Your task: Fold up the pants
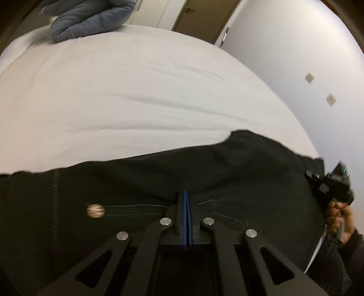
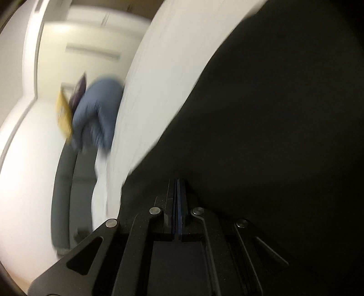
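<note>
Black pants (image 1: 204,168) lie across the near part of a white bed (image 1: 127,95). Their waistband, with a metal button (image 1: 95,210), is at my left gripper (image 1: 186,195), whose blue pads are pressed together on the waistband fabric. The right gripper (image 1: 327,182) shows at the far right edge of the pants, held by a hand. In the right wrist view the pants (image 2: 273,113) fill the right side, blurred. My right gripper (image 2: 179,184) has its pads together at the fabric's edge, beside the white bed (image 2: 159,68).
A blue-grey puffy jacket (image 1: 91,18) lies at the far end of the bed; it also shows in the right wrist view (image 2: 97,113) next to a yellow item (image 2: 63,116). A white wall (image 1: 295,57) runs along the bed's right side, with doors behind.
</note>
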The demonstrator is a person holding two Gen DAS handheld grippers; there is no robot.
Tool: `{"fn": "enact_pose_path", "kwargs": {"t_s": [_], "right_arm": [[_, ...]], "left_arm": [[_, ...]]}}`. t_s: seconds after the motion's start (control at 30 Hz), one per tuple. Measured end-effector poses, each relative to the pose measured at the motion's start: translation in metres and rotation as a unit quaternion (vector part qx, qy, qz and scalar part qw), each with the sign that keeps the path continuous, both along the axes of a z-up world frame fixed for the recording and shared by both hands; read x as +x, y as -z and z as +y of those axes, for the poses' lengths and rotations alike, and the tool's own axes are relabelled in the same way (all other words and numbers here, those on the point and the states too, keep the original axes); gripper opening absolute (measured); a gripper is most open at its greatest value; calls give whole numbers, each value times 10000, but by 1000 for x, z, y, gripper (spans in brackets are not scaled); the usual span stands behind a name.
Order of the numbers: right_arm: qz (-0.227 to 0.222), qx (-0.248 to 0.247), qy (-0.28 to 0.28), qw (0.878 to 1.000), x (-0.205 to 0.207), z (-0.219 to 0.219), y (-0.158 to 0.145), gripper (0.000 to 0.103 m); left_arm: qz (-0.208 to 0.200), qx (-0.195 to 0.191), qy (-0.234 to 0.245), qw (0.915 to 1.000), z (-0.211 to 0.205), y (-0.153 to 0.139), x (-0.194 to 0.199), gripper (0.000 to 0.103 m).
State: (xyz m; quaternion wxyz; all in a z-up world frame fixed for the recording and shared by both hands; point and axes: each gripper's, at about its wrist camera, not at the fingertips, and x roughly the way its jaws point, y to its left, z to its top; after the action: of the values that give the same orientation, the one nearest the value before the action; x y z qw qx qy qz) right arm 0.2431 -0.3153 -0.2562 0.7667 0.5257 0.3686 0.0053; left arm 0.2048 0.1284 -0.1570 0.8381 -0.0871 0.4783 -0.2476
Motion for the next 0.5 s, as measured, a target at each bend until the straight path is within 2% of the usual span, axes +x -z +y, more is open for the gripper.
{"fn": "enact_pose_path", "kwargs": {"t_s": [0.1, 0.17, 0.2, 0.23, 0.27, 0.3, 0.33, 0.37, 0.43, 0.5], "right_arm": [[-6, -387, 1163, 9925, -46, -89, -13, 0], [-12, -412, 1741, 9839, -74, -118, -21, 0], [82, -537, 2032, 9776, -86, -128, -32, 0], [218, -761, 2200, 9723, -94, -130, -44, 8], [235, -843, 2248, 9705, -94, -123, -53, 8], [-12, -682, 2110, 9751, -93, -111, -61, 8], [-282, -466, 1830, 9816, -87, -94, -66, 8], [-496, -299, 1406, 9884, -76, -65, -71, 8], [-672, -13, 613, 9959, -53, -11, -67, 8], [-591, 351, -263, 9973, -29, 53, -46, 8]], "left_arm": [[-68, -43, -89, 9999, 14, -4, -3, 5], [-217, 337, -301, 9987, 22, -10, -5, 7], [-251, 438, -404, 9979, 24, -11, 2, 12], [-311, 529, -509, 9968, 31, -15, 2, 24], [-414, 588, -575, 9958, 30, -23, -3, 45], [-607, 703, -690, 9933, 25, -34, -11, 55], [-770, 702, -745, 9918, 31, -42, -11, 74], [-913, 638, -775, 9908, 20, -50, -17, 86], [-1047, 344, -725, 9913, -6, -61, -33, 90], [-958, 133, -442, 9943, -45, -59, -46, 90]]}}
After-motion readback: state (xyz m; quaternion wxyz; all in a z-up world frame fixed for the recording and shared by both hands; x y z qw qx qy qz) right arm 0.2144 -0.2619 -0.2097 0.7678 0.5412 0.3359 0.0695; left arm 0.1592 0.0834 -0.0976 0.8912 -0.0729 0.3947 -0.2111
